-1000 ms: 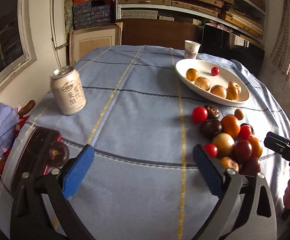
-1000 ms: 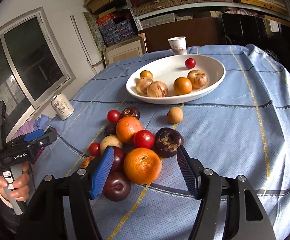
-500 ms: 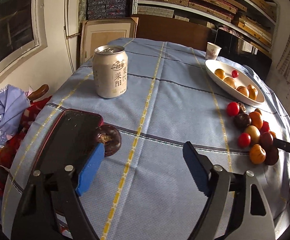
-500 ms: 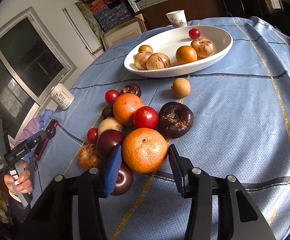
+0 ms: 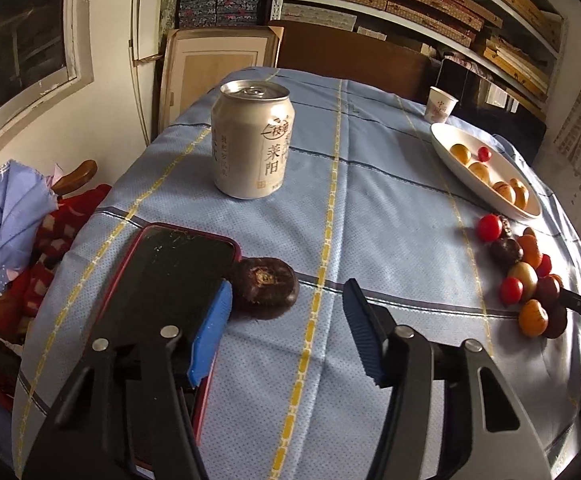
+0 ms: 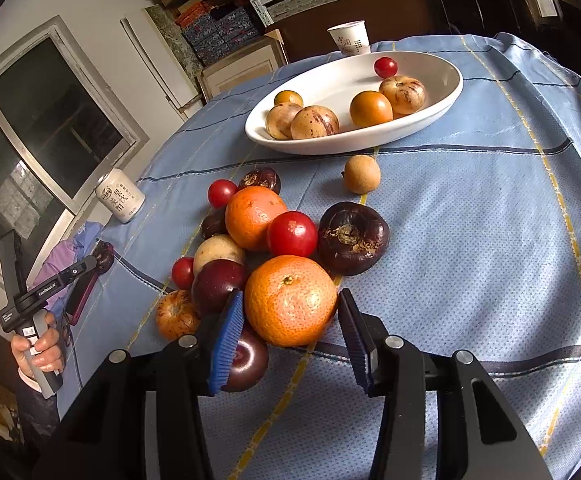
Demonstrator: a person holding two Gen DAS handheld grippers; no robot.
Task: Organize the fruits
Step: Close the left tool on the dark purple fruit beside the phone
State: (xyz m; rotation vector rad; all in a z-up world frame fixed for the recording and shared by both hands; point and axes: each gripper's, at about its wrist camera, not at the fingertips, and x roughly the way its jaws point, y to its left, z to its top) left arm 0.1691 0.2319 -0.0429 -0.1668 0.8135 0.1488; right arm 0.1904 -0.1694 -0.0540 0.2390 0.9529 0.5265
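Observation:
In the right wrist view a pile of loose fruit lies on the blue cloth. My right gripper (image 6: 290,338) is open, its blue pads on either side of a large orange (image 6: 290,300), close to its skin. A dark plum (image 6: 246,358) sits under the left pad. A white oval bowl (image 6: 430,116) behind holds several fruits. In the left wrist view my left gripper (image 5: 286,332) is open, with a dark round fruit (image 5: 266,286) just beyond the left pad. The fruit pile (image 5: 526,276) and bowl (image 5: 442,148) lie far right.
A red-cased phone (image 5: 170,272) lies under the left pad, touching the dark fruit. A drink can (image 5: 250,140) stands behind it. A paper cup (image 6: 348,38) stands behind the bowl. Clothes (image 5: 6,216) hang off the table's left edge.
My left gripper has swung left and forward toward the dark fruit beside the phone. My right gripper has moved forward and narrowed around the large orange.

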